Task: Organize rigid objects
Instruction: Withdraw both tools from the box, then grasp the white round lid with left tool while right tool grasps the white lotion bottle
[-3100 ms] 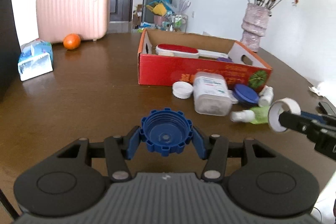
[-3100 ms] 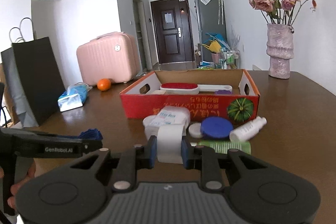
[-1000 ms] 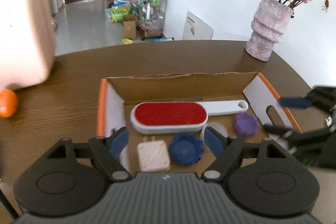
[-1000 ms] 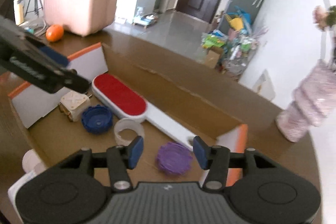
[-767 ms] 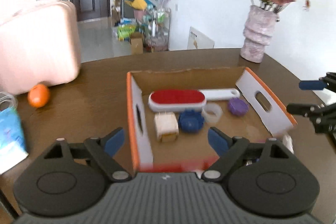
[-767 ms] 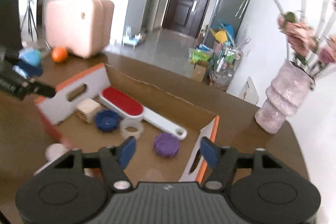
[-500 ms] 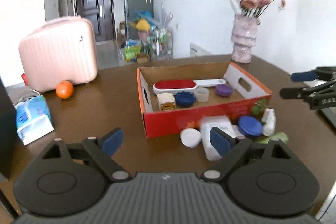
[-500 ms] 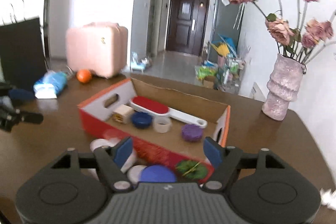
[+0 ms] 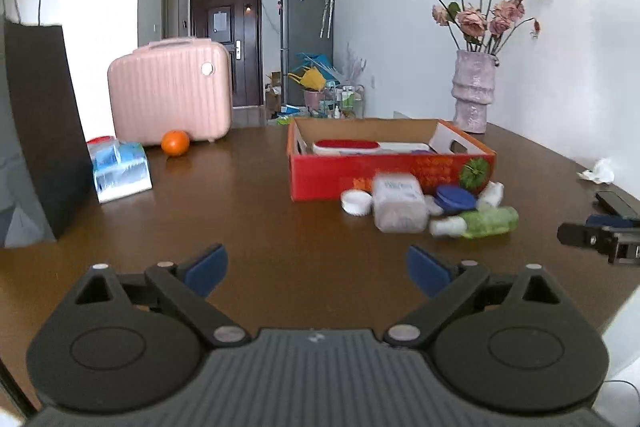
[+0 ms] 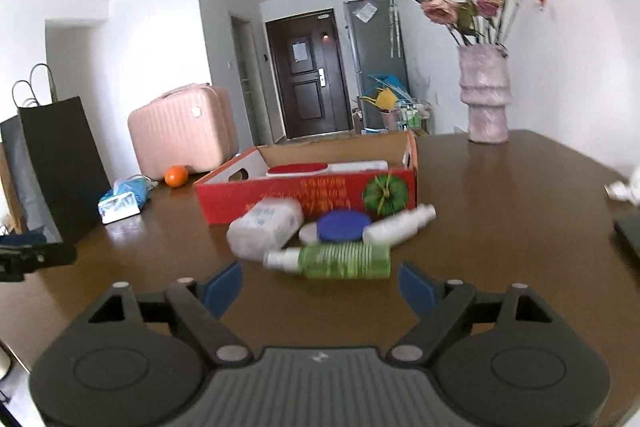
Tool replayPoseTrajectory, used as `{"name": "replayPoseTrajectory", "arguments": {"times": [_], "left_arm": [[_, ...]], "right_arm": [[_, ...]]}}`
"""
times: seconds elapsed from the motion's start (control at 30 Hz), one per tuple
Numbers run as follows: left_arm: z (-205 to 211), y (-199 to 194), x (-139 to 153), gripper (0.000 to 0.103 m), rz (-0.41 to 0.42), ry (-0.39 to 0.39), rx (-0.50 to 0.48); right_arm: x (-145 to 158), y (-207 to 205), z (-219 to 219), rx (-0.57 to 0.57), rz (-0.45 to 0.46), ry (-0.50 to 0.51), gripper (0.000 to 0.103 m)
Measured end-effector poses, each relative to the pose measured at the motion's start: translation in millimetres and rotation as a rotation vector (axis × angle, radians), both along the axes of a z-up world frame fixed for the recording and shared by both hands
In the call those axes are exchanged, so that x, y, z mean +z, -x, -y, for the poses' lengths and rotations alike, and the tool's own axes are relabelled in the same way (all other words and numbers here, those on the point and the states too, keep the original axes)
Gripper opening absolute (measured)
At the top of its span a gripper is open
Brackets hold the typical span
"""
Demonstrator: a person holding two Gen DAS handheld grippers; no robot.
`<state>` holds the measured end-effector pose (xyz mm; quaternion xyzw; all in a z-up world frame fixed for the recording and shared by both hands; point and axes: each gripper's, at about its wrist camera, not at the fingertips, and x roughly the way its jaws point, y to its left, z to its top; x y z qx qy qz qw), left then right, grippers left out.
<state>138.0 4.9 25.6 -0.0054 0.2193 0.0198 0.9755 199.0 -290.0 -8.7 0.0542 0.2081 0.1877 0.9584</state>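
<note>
A red cardboard box (image 9: pixel 392 171) (image 10: pixel 308 193) stands on the brown table and holds a red-and-white brush (image 9: pixel 348 146) (image 10: pixel 298 169). In front of it lie a clear plastic jar (image 9: pixel 398 203) (image 10: pixel 266 225), a white cap (image 9: pixel 355 202), a blue lid (image 9: pixel 456 197) (image 10: pixel 344 226), a white bottle (image 10: pixel 400 225) and a green spray bottle (image 9: pixel 480 221) (image 10: pixel 340 261). My left gripper (image 9: pixel 316 271) is open and empty, back from the pile. My right gripper (image 10: pixel 320 287) is open and empty, just short of the green bottle; it shows at the right edge of the left wrist view (image 9: pixel 600 233).
A pink suitcase (image 9: pixel 170 91), an orange (image 9: pixel 175 143), a tissue pack (image 9: pixel 120 169) and a black paper bag (image 9: pixel 44 123) stand on the left. A vase of dried roses (image 9: pixel 474 95) stands behind the box. A crumpled tissue (image 9: pixel 598 171) and a dark phone (image 9: pixel 616 203) lie at right.
Both grippers let go of the blue cap and the tape roll into the box, then pulled back and down to table level in front of it. Both are now open wide.
</note>
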Motion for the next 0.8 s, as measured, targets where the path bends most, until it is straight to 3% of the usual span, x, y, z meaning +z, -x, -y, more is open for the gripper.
{"name": "replayPoseTrajectory", "arguments": {"times": [0.1, 0.2, 0.47, 0.67, 0.8], "left_arm": [[10, 17, -8, 0.098, -0.029, 0.039, -0.033], [23, 23, -6, 0.098, -0.020, 0.004, -0.070], [38, 21, -3, 0.098, -0.010, 0.005, -0.100], [36, -22, -16, 0.093, -0.067, 0.015, -0.067], [22, -66, -21, 0.084, -0.087, -0.001, -0.018]], "right_arm": [[-6, 29, 3, 0.000, 0.000, -0.004, 0.086], [-10, 47, 4, 0.000, 0.002, 0.038, 0.086], [-10, 48, 20, -0.075, -0.010, 0.014, 0.086], [-18, 25, 25, -0.091, -0.047, 0.008, 0.084], [-18, -4, 23, -0.087, -0.076, 0.015, 0.071]]}}
